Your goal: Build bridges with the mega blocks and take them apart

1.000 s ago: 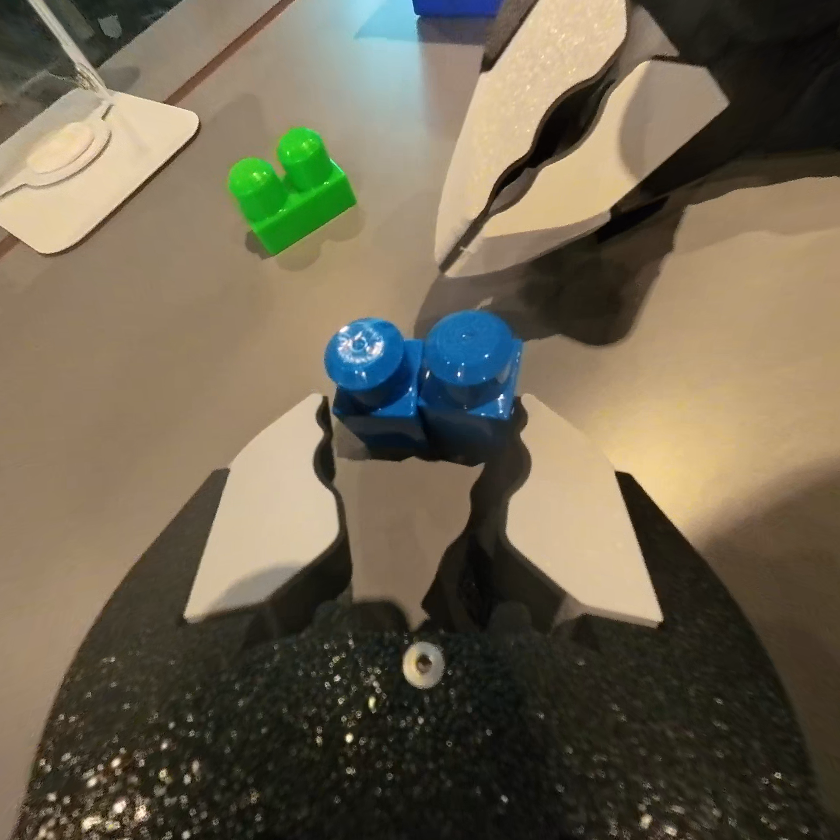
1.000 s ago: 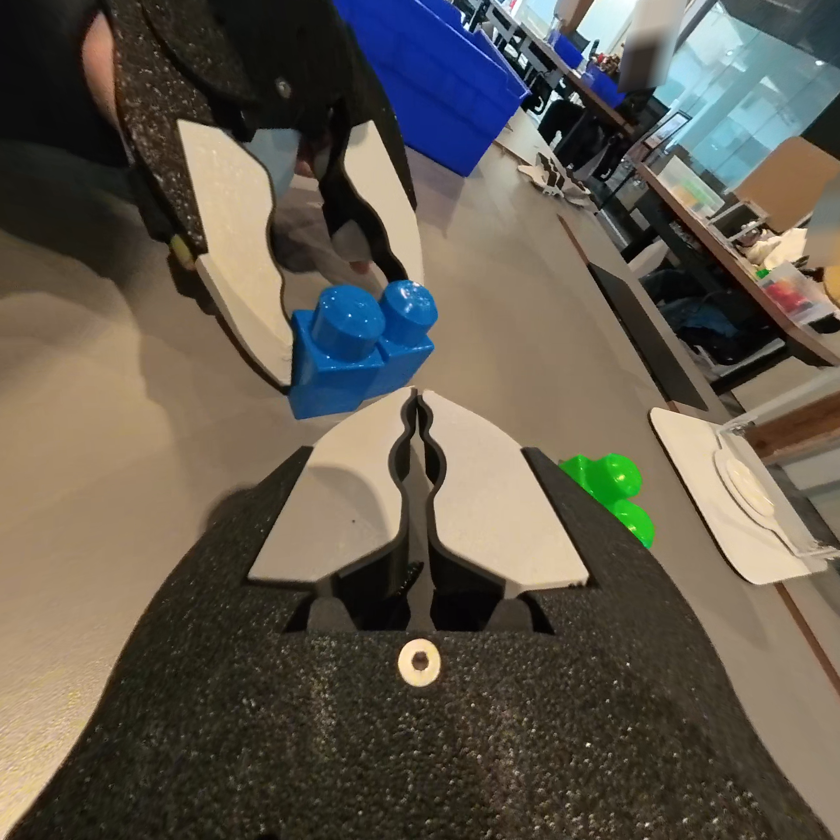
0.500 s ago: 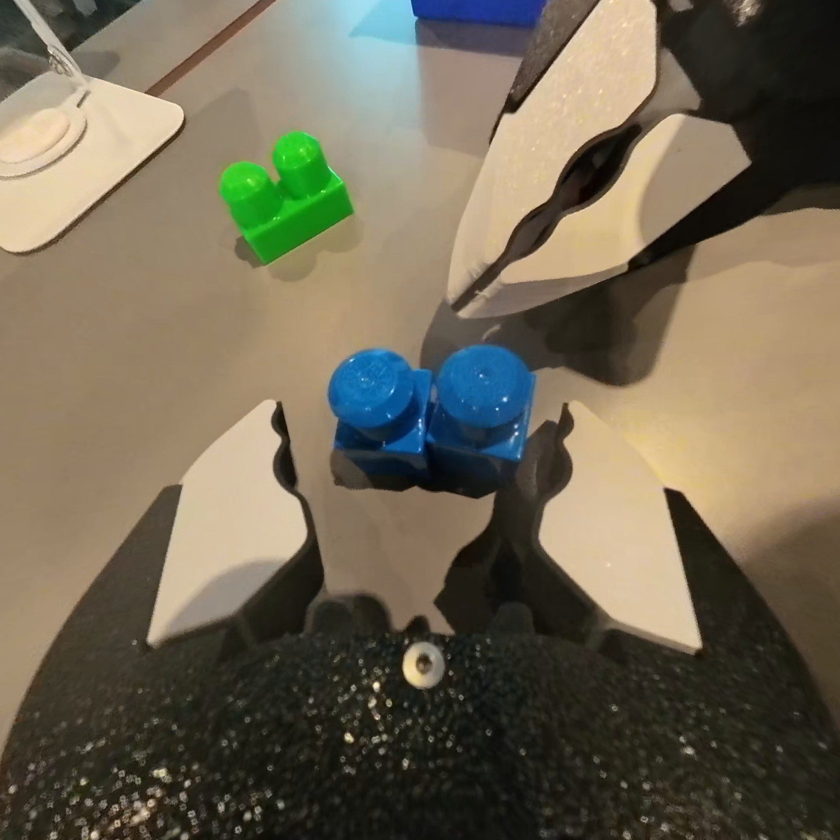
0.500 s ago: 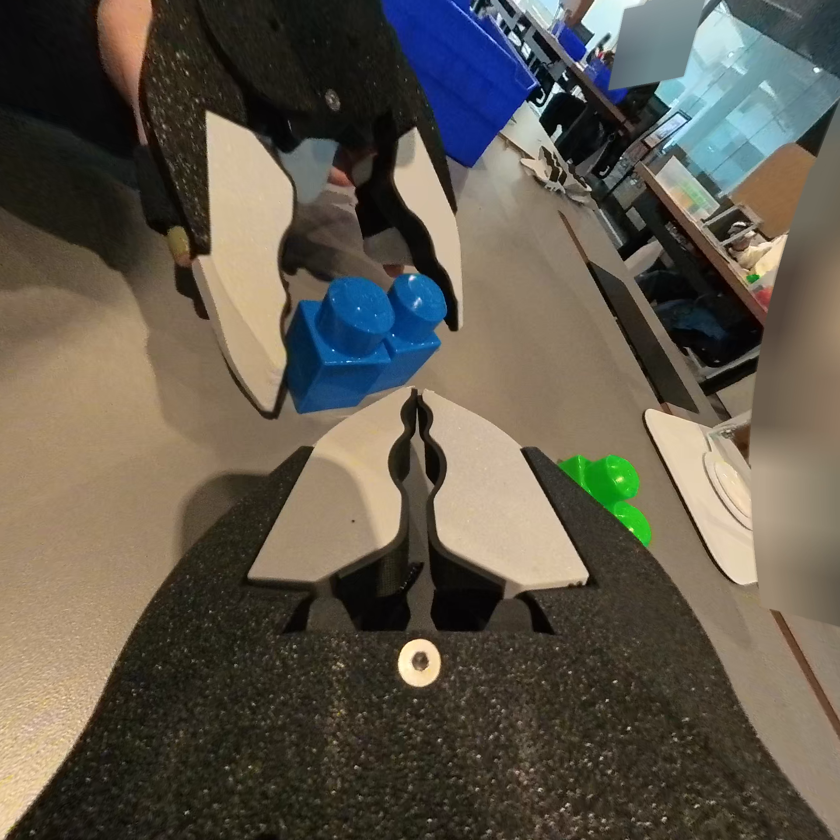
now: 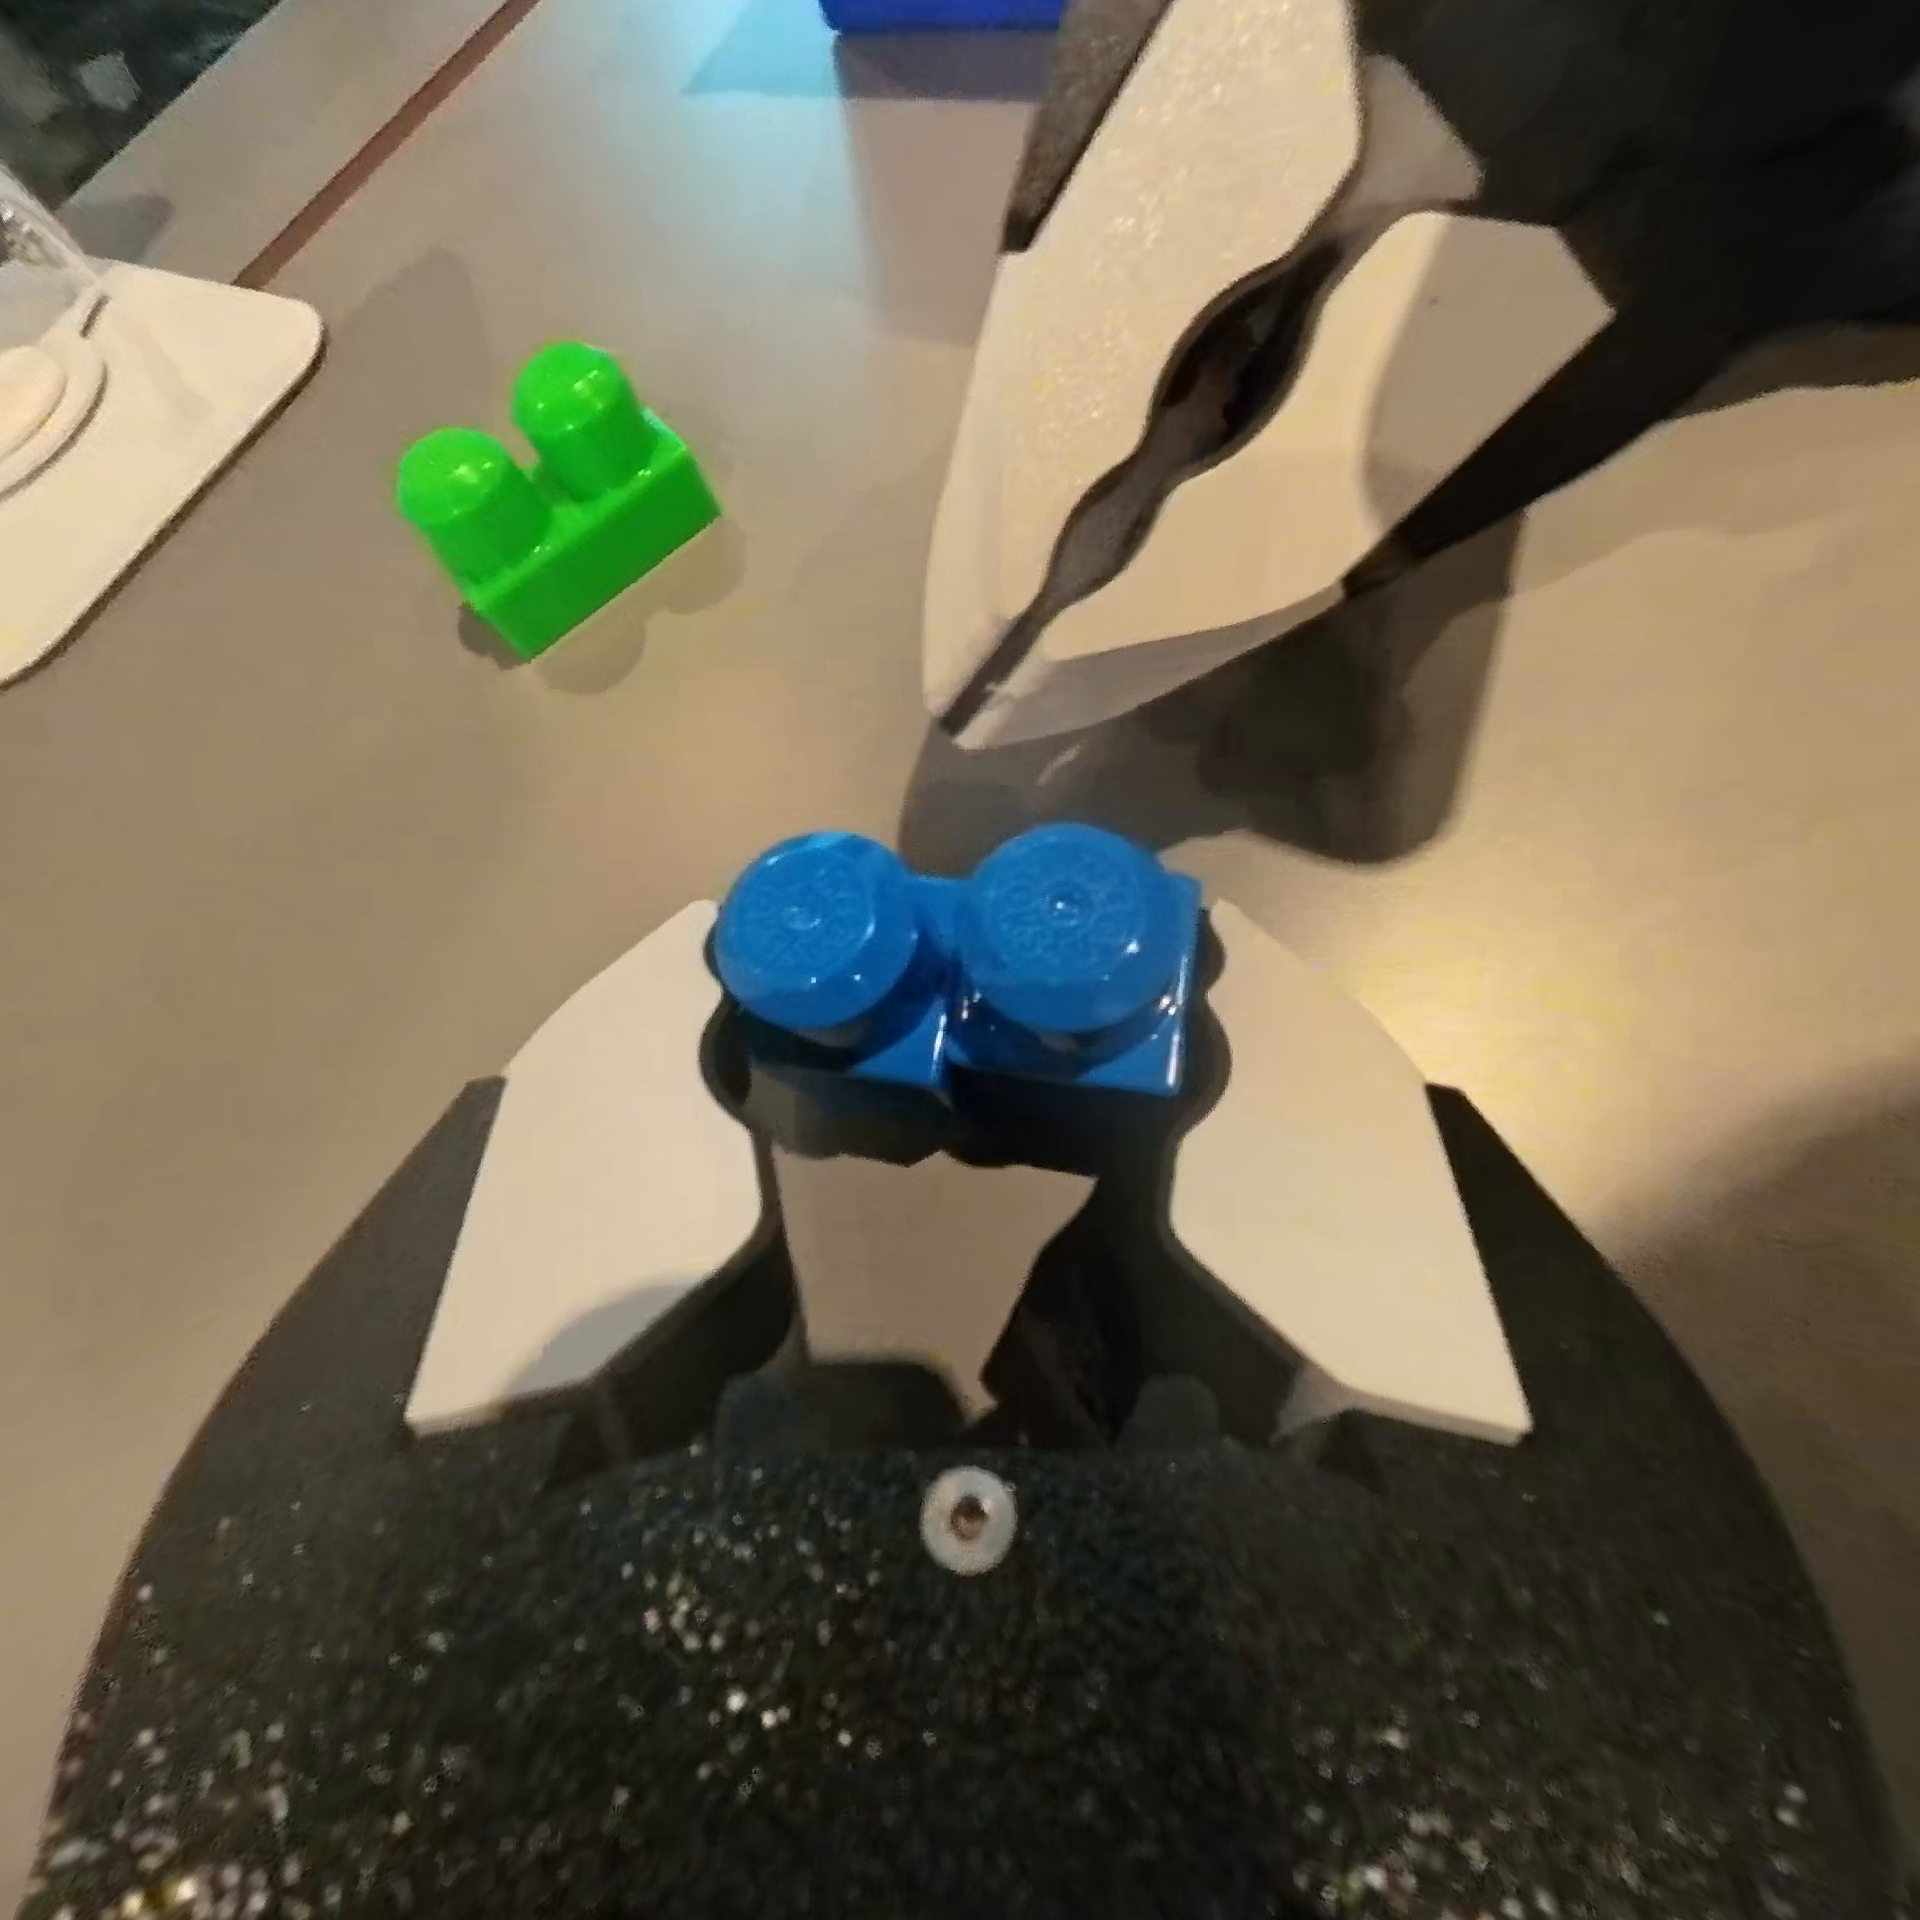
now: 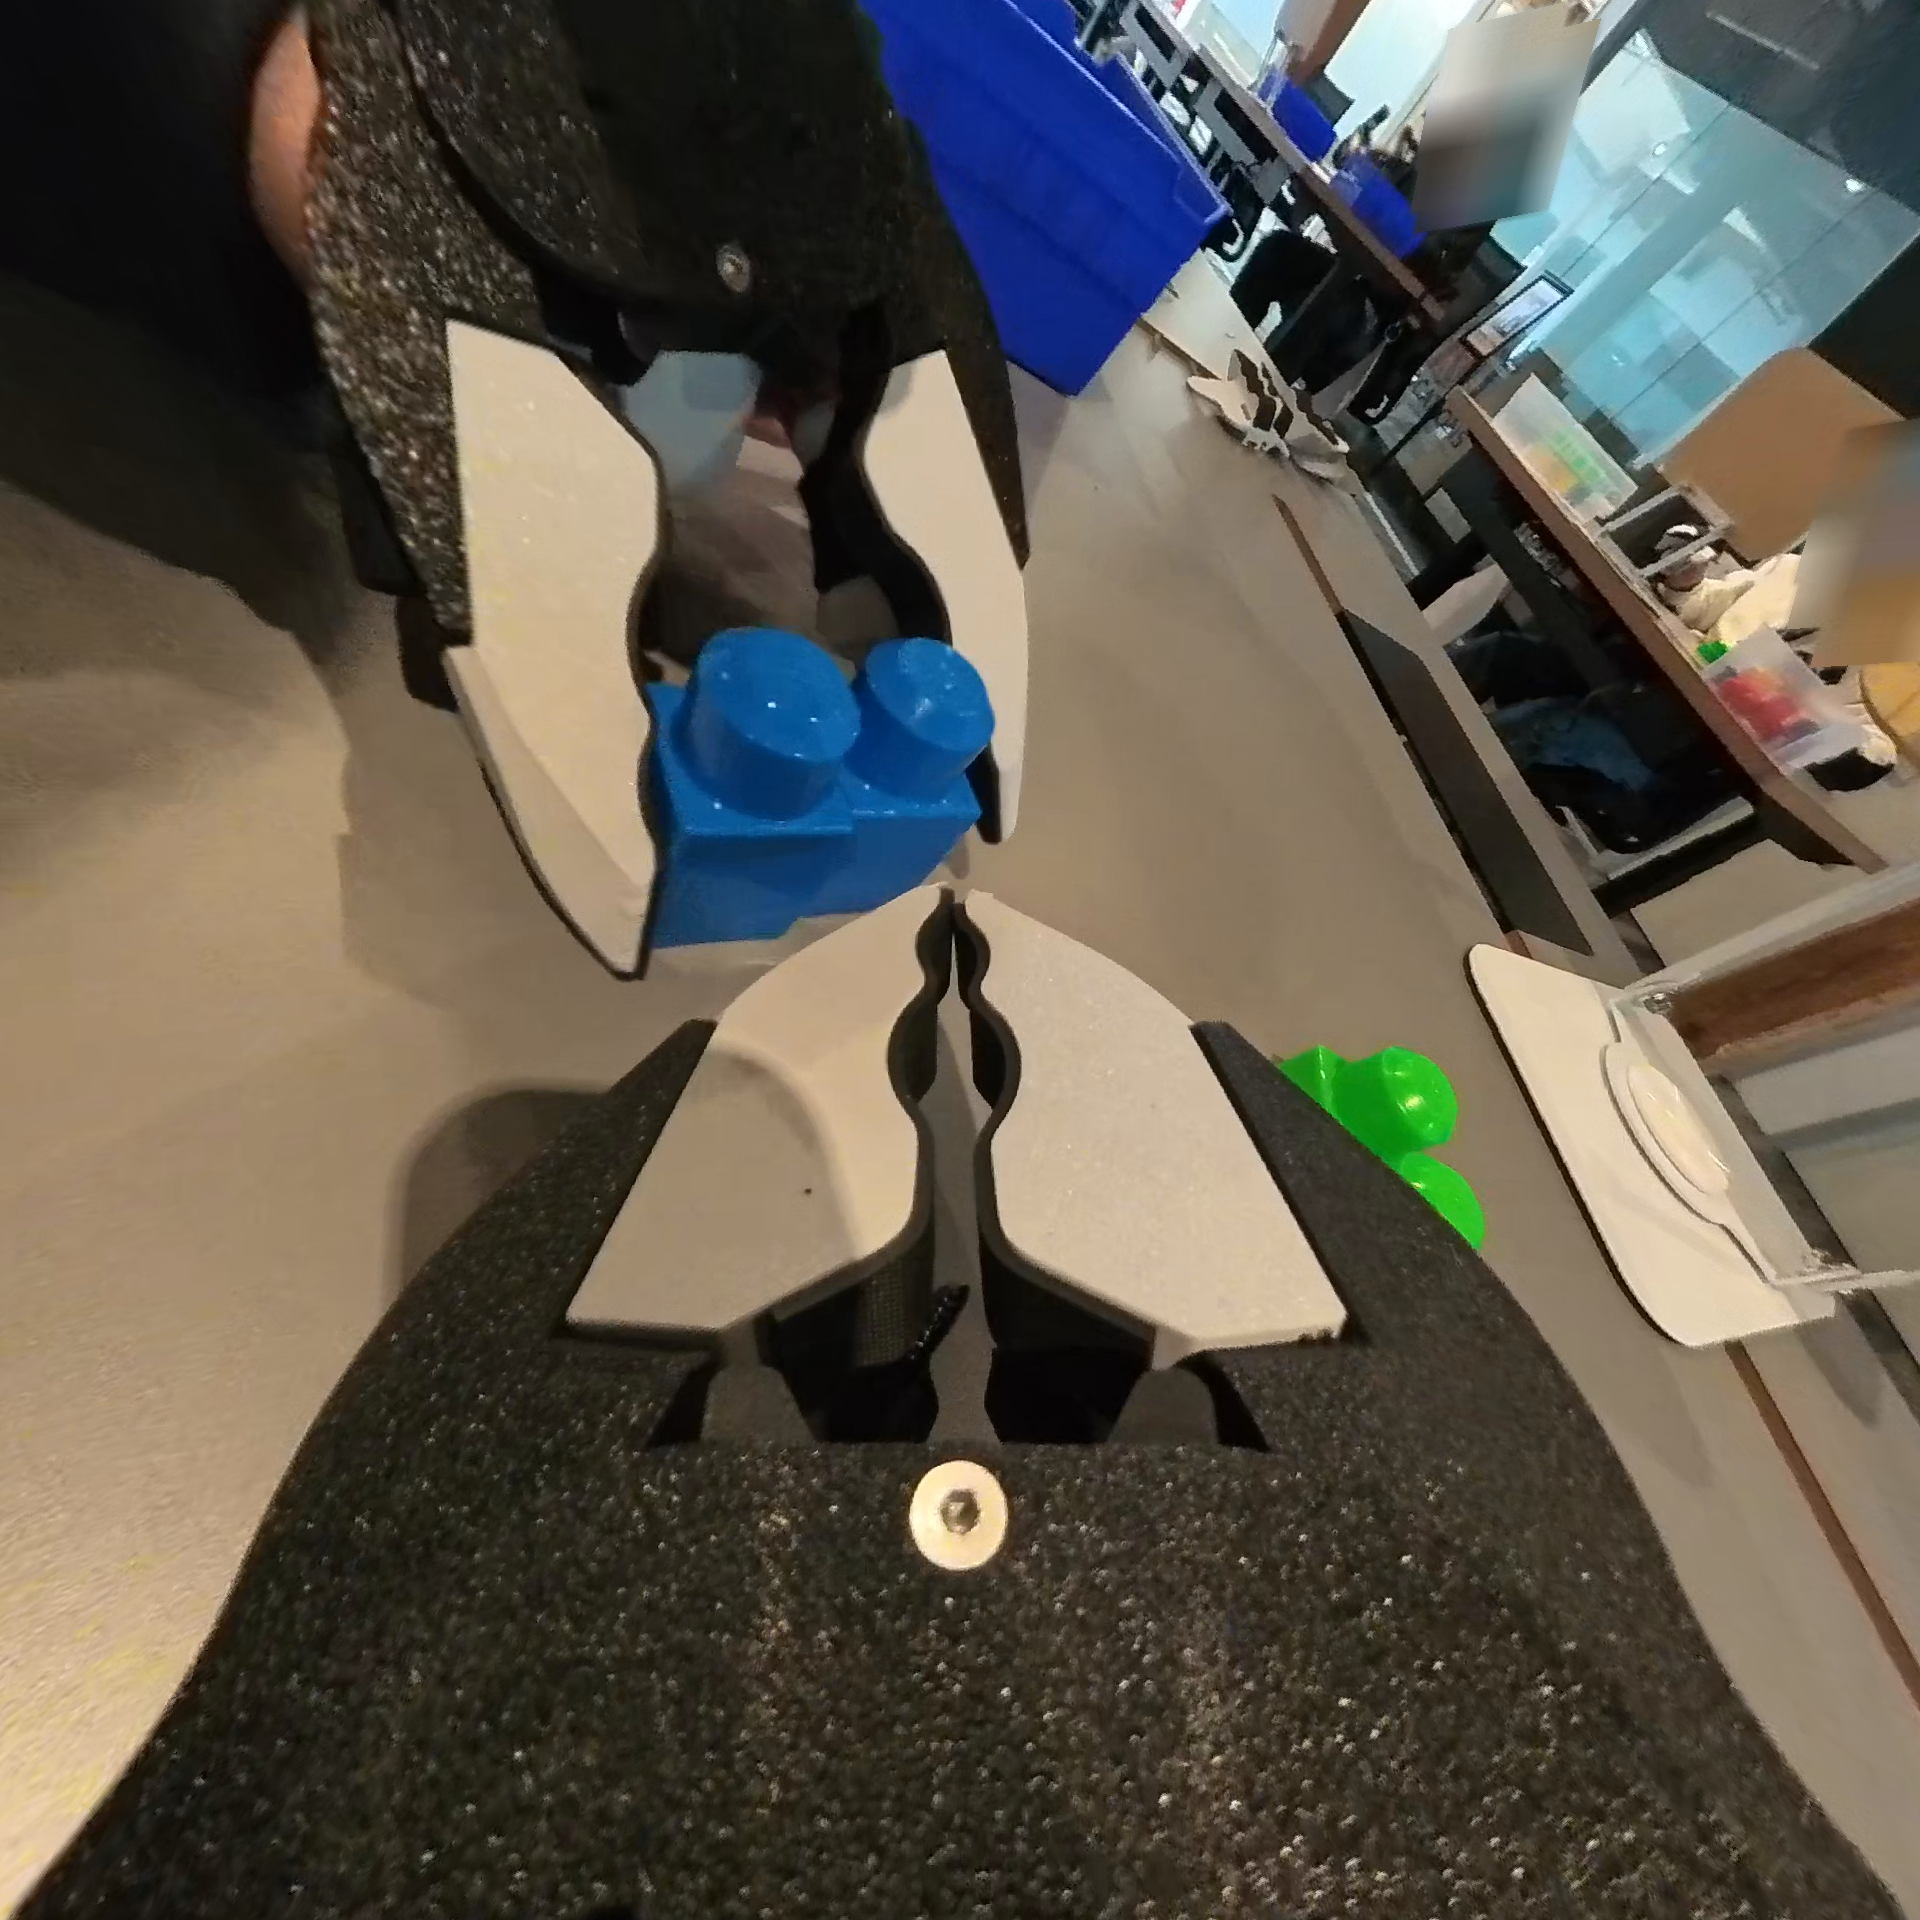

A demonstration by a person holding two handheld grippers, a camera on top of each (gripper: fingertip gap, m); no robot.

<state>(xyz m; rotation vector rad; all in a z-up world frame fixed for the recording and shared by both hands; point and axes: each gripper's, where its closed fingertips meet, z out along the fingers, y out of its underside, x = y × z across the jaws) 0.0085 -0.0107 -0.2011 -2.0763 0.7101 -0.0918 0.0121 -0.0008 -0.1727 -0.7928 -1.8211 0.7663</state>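
Observation:
A blue two-stud block [image 5: 956,987] sits studs up between the fingers of my left gripper [image 5: 961,920], which is shut on its two ends just above the grey table. The right wrist view shows the same grip [image 6: 810,894] on the blue block [image 6: 790,831]. My right gripper [image 6: 951,899] is shut and empty, its tip just in front of the blue block; in the left wrist view it [image 5: 966,707] hangs behind and to the right of it. A green two-stud block [image 5: 561,520] lies alone on the table at the left, partly hidden behind my right gripper [image 6: 1382,1122].
A white flat base with a clear stand [image 5: 125,416] sits at the table's edge [image 6: 1621,1143]. A blue bin [image 6: 1039,187] stands at the far end of the table. Other cluttered tables lie beyond the edge. Only a small space, under 4 cm, lies between the two pairs of fingers.
My left gripper opened wide around the blue block half a second ago and has closed on it again, the block now deeper between the fingers. The right gripper stayed shut.

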